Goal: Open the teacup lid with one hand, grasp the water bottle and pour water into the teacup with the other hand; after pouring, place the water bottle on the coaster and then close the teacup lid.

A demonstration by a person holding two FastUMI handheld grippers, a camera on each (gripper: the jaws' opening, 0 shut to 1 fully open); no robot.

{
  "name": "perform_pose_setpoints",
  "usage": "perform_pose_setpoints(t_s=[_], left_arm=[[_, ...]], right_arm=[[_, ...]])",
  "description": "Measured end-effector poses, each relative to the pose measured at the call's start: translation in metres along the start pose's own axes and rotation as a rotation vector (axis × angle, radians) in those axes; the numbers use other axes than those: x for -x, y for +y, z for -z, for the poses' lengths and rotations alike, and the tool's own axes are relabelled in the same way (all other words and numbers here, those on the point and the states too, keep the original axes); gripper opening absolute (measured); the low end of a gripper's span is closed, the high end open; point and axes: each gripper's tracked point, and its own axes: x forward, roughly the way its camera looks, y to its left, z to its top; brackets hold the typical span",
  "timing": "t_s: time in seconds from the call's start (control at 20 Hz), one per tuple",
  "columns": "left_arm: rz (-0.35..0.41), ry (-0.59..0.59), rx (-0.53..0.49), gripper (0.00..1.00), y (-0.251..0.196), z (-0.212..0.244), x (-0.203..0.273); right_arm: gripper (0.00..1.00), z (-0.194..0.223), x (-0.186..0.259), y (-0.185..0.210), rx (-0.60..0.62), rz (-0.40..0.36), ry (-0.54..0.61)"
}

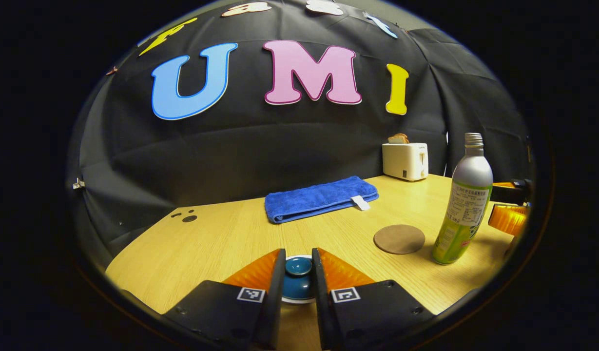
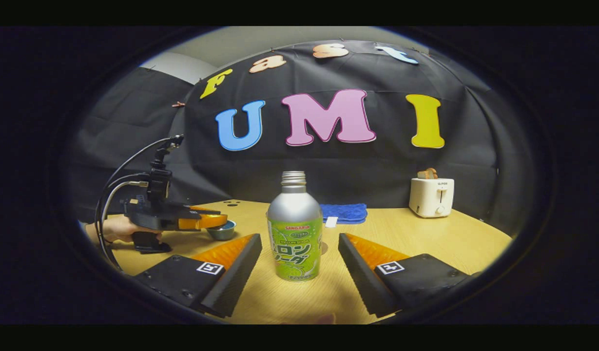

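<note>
The blue teacup lid [image 1: 298, 267] sits between the fingers of my left gripper [image 1: 298, 273], which press on its knob from both sides. A white rim shows just under the lid. In the right gripper view the left gripper [image 2: 209, 222], held by a hand [image 2: 116, 228], is level over the teacup [image 2: 222, 230]. The silver and green water bottle [image 2: 295, 234] stands upright and uncapped between the fingers of my open right gripper [image 2: 299, 241], with a gap on each side. The round brown coaster [image 1: 399, 239] lies flat just left of the bottle [image 1: 465, 204].
A folded blue towel [image 1: 321, 199] lies at the back of the wooden table [image 1: 221, 243]. A white toaster [image 1: 405, 161] with bread in it stands in the far right corner. Cables [image 2: 119, 185] rise from the left gripper.
</note>
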Motion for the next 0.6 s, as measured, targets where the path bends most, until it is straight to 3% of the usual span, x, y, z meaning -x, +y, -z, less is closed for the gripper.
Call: perform_pose_setpoints(t_s=[0.6], left_arm=[[-0.032,-0.161,0.134,0.31,0.019,-0.018,0.036]], right_arm=[[0.98,0.0,-0.008,0.0,-0.001,0.013,0.0]])
